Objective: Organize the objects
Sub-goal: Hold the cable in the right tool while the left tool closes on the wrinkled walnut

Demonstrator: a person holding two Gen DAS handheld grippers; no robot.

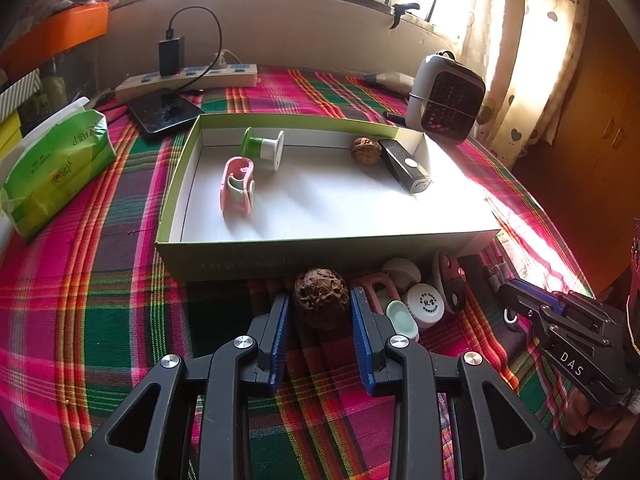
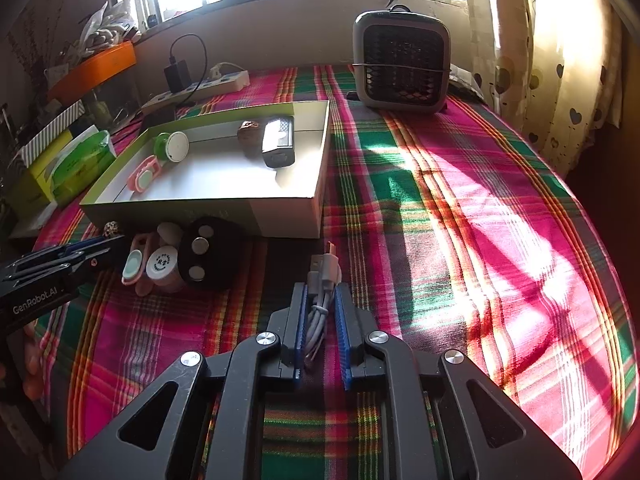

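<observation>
A brown walnut (image 1: 322, 300) lies on the plaid cloth just in front of a shallow green box (image 1: 280, 258), and my left gripper (image 1: 320, 295) is shut on it, one blue pad on each side. The box holds a second walnut (image 1: 365, 151), a pink clip (image 1: 236, 186), a green-and-white spool (image 1: 264, 146) and a black gadget (image 1: 404, 164). My right gripper (image 2: 320, 292) is shut on a bundled white USB cable (image 2: 325, 270), low over the cloth to the right of the box's front corner. Each gripper shows at the edge of the other's view.
Loose pink clips (image 2: 134, 268), white caps (image 2: 161, 262) and a black piece with round discs (image 2: 204, 256) crowd the cloth between the grippers. A tissue pack (image 1: 56, 168), phone (image 1: 164, 114) and power strip (image 1: 188, 78) lie left and behind; a small heater (image 2: 402, 64) stands at the back right.
</observation>
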